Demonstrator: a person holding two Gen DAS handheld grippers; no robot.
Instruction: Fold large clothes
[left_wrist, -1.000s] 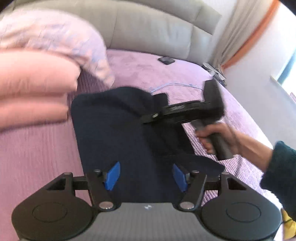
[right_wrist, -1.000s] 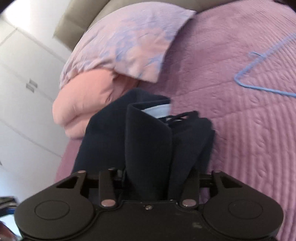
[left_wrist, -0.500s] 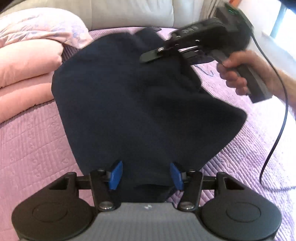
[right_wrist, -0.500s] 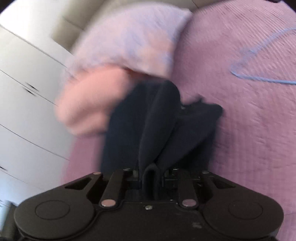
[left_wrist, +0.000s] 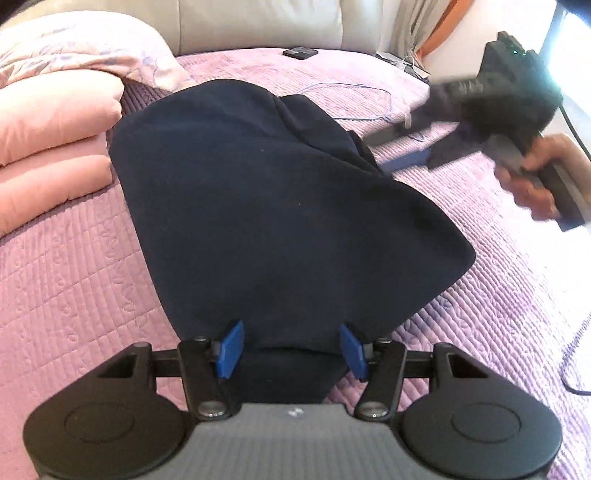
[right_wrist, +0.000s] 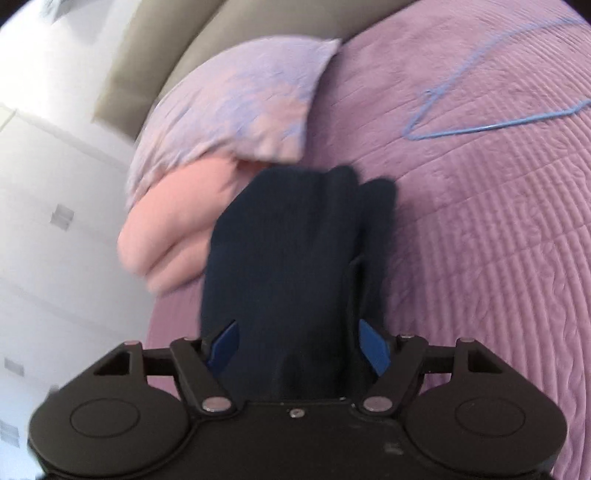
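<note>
A dark navy garment (left_wrist: 280, 206) lies folded at frame centre on the purple bedspread (left_wrist: 74, 266), both the left gripper (left_wrist: 291, 349) and right gripper (right_wrist: 299, 341) wide open and empty; smoothing or another fold likely comes next.

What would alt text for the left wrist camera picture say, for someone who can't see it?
A dark navy garment lies on a purple quilted bed, with the left claw open over its near edge. At right, a hand holds the blurred right claw beside the cloth. Pink bedding is stacked at left, and a blue wire hanger lies behind.
</note>
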